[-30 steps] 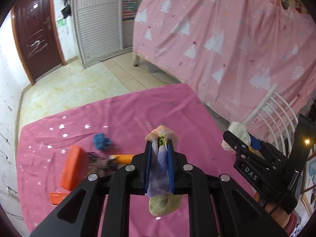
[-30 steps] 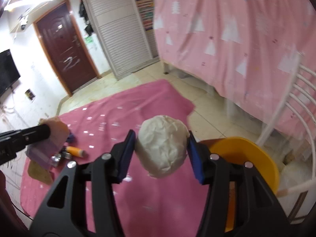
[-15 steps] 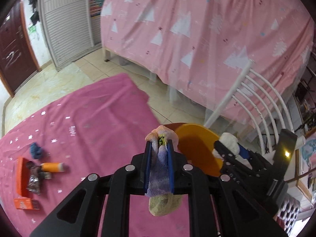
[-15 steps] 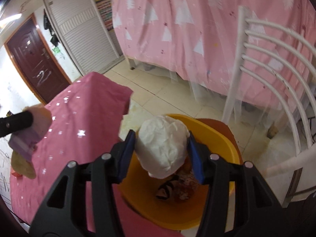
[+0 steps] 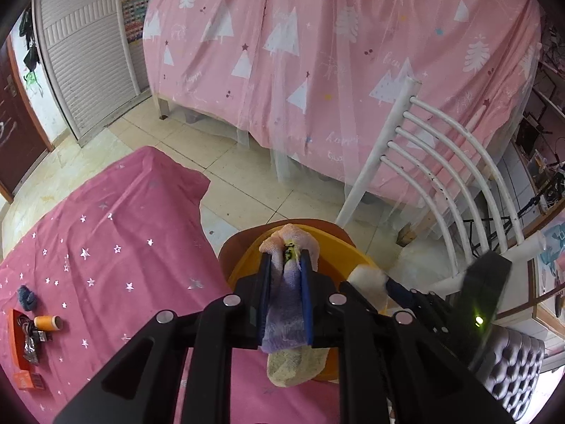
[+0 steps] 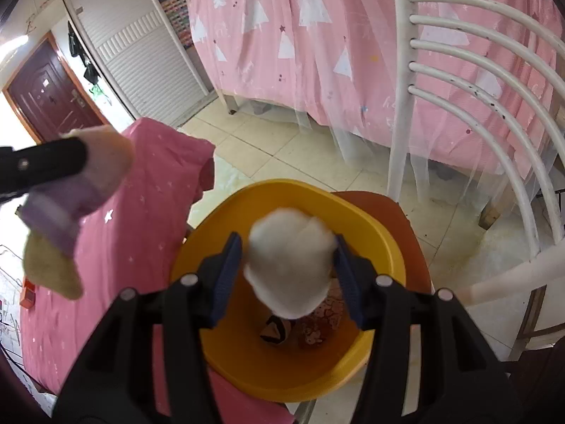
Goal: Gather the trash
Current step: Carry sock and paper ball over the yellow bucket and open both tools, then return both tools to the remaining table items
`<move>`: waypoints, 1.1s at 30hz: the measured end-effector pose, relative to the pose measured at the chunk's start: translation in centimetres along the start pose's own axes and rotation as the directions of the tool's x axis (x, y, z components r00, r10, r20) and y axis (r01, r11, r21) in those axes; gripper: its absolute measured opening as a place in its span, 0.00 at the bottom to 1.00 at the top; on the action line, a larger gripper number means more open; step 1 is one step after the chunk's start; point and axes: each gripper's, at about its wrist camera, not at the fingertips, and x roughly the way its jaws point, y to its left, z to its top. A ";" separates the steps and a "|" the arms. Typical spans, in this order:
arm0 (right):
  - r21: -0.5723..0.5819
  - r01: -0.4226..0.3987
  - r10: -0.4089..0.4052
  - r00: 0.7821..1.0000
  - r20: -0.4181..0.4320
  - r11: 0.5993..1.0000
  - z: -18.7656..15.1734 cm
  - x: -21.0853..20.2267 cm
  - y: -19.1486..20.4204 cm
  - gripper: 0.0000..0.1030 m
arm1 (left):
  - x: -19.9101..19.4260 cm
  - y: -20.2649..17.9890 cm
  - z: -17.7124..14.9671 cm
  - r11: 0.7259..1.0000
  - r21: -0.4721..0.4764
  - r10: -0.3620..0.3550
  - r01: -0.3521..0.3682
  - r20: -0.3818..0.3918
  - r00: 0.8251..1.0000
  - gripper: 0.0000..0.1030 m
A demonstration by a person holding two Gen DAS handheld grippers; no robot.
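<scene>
Left wrist view: the left gripper is clamped tight on a rag, pink at the top, purple in the middle, yellowish at the hanging end. It sits above the near rim of the yellow bin, just off the edge of the pink starred cloth. To drop cleanly, I judge the rag's hanging tail should be carried fully past the rim before the jaws part. Against a second ago: then the view faced the cloth with the orange box close ahead and no bin in sight; now the bin lies under the fingers.

Right wrist view: the right gripper holds a white paper ball between its pads, directly over the bin's mouth, older trash visible at the bottom. It looks centred enough to release, which the ball's light weight favours. A second ago the ball hung over the cloth, the bin off to the right.
</scene>
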 end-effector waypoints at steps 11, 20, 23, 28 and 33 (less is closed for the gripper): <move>-0.011 0.000 0.001 1.000 0.022 1.000 0.0 -1.4 0.6 0.53 | -0.8 1.2 -0.5 0.999 -0.038 0.010 -0.009 0.011 1.000 0.35; -0.078 -0.027 0.033 0.997 0.070 0.997 0.9 -3.6 5.1 0.53 | -4.3 4.7 -1.5 0.996 -0.083 0.031 -0.026 0.060 0.998 0.36; -0.114 -0.043 0.052 0.995 0.080 0.993 0.9 -4.2 7.4 0.53 | -6.0 6.9 -2.2 0.993 -0.103 0.057 -0.049 0.082 0.995 0.36; -0.179 -0.088 0.102 0.992 0.072 0.980 0.7 -4.4 11.9 0.54 | -8.5 11.1 -3.6 0.983 -0.148 0.125 -0.109 0.103 0.987 0.39; -0.252 -0.134 0.152 0.987 0.052 0.958 0.0 -4.3 16.8 0.57 | -10.2 16.5 -5.2 0.960 -0.221 0.199 -0.174 0.096 0.975 0.41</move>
